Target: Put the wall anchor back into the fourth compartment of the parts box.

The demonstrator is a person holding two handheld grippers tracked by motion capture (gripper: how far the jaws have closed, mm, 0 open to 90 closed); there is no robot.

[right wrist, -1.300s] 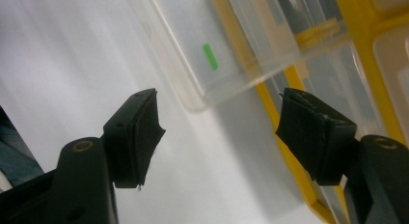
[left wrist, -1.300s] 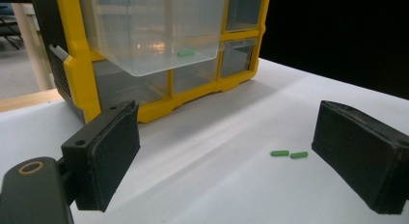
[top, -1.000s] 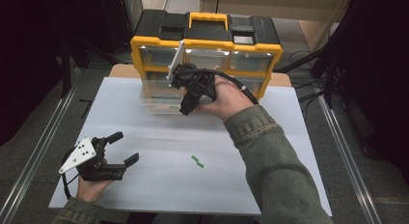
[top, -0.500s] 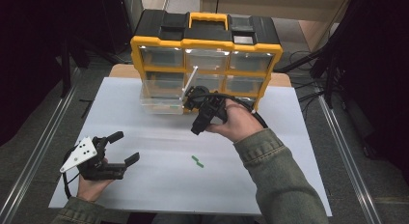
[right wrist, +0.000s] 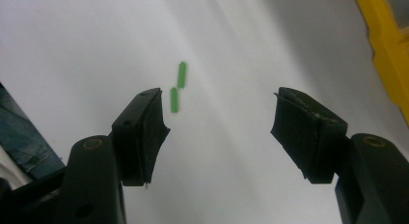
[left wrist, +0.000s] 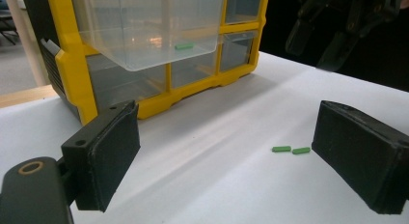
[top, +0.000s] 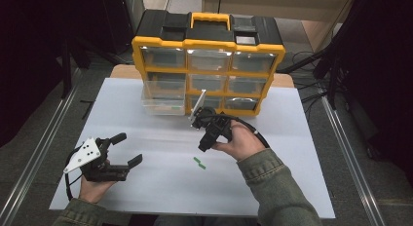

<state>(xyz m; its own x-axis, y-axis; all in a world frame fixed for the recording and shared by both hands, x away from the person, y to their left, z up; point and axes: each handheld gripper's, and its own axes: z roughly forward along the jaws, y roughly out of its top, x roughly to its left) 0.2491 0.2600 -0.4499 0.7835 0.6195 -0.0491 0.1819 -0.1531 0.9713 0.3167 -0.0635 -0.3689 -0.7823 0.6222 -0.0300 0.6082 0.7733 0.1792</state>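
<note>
Black grippers (top: 120, 149) (grey plate), olive sleeves (top: 272, 182).

Bright, even light on the white table (top: 292, 153), dark surroundings, soft shadows, slight blur in the close views.

Two small green pieces (top: 198, 162) are seen on the white worktop (top: 160, 182), in front of the organiser (top: 208, 41), which is coloured yellow around its front frame and black on top, with a yellow handle. Its drawers are clear, and one clear drawer (top: 163, 97) pulled out of the organiser is shown holding a further green piece (left wrist: 184, 46). Both pairs of tongs, left (top: 127, 149) and right (top: 203, 147), are black, the left topped by a grey plate (top: 82, 154) dotted with black. The sleeves are olive green.
</note>
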